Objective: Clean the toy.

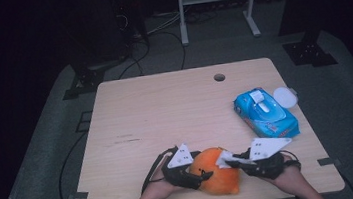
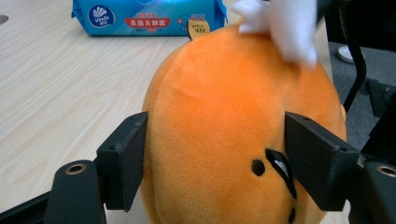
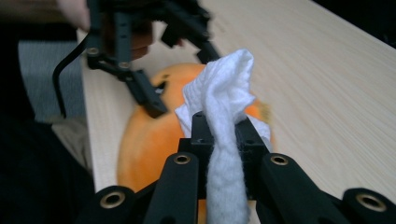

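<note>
Orange plush toy (image 2: 233,126) clamped by left gripper (image 1: 197,176) fingers; right gripper (image 3: 219,140) fingers pinch white wipe (image 3: 224,107) on top, wiping underway, unfinished.

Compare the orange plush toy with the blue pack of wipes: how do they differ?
The orange plush toy is round and fuzzy; the blue pack of wipes is flat and glossy. The toy sits between the left tool jaws at the near edge; the pack lies untouched, farther right. Both rest on the table.
</note>
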Tool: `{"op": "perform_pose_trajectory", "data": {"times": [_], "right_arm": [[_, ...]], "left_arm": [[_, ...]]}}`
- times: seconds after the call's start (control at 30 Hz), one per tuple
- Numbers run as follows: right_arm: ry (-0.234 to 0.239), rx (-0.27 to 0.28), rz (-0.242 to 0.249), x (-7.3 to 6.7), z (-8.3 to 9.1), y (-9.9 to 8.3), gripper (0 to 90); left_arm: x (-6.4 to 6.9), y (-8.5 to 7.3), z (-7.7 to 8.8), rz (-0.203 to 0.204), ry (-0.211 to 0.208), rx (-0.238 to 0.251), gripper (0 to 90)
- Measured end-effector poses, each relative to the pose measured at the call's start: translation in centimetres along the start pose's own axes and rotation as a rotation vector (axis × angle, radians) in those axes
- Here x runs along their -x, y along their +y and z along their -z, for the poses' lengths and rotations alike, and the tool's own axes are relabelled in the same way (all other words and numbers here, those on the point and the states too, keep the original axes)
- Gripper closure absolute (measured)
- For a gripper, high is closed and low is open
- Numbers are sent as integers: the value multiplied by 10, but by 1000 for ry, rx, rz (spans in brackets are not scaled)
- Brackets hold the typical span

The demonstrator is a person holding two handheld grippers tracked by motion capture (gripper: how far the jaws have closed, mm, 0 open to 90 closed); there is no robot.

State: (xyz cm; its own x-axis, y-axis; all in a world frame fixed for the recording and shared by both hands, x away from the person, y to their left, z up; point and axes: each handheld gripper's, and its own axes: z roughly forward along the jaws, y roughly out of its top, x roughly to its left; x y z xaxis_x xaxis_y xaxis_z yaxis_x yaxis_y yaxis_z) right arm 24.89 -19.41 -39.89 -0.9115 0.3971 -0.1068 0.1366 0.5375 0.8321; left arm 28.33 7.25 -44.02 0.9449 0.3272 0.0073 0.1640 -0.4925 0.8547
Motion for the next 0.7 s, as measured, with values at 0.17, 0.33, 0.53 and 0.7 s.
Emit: {"op": "perform_pose_trajectory", "data": {"times": [0.17, 0.33, 0.53, 0.7], "right_arm": [[-36, -9, -20, 10, -2, -5, 807], [-9, -14, -56, 14, 7, -18, 807], [56, -42, 14, 1, -3, -12, 806], [90, -73, -1, 7, 0, -22, 805]], "left_arm": [[-10, -5, 2, 55, -2, 6, 269], [-20, -11, 3, 124, -1, 11, 274], [-24, -13, 3, 150, 1, 9, 283], [-25, -13, 1, 162, -3, 14, 280]]}}
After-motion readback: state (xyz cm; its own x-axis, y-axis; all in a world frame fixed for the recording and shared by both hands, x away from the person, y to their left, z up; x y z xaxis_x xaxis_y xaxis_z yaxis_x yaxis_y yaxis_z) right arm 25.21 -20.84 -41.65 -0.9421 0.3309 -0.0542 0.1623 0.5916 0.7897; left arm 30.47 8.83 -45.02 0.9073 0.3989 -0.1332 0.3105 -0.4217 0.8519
